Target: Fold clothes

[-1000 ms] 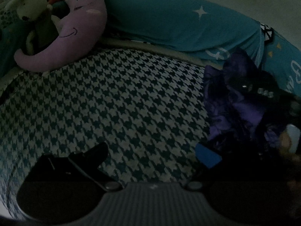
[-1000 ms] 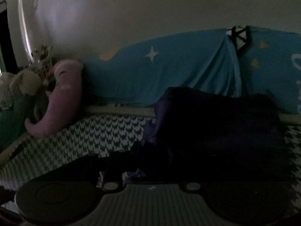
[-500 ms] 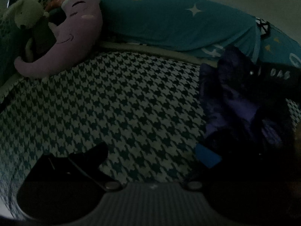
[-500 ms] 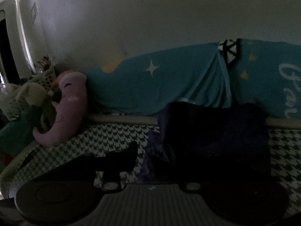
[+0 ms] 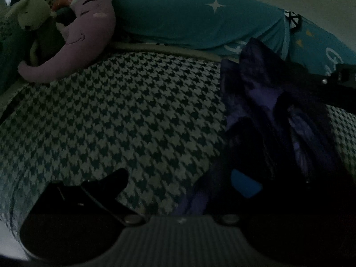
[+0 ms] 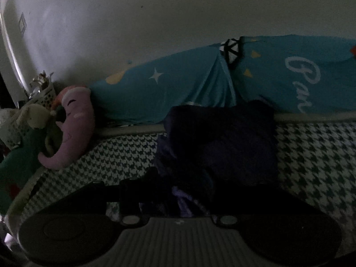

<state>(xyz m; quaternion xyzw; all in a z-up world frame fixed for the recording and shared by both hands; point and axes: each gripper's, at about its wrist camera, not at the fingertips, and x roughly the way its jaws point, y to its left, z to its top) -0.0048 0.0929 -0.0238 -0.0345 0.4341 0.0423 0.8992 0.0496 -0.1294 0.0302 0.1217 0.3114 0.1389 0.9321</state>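
The room is dimly lit. A bed (image 5: pixel 124 120) is covered by a houndstooth sheet in dark green and white, edged by pale piping (image 6: pixel 133 130) at the far side. A long teal bolster (image 6: pixel 169 98), printed with a white star, yellow shapes and white script, is laid along the head of the bed against a plain pale wall (image 6: pixel 178 22). A purple moon plush (image 5: pixel 89 33) with a smiling face is propped at the left end, beside a pale plush toy (image 5: pixel 31 13) and a green one (image 6: pixel 15 166). A small plate (image 6: pixel 22 23) is seen on the wall at the far left. A basket (image 6: pixel 45 93) is seen behind the toys.
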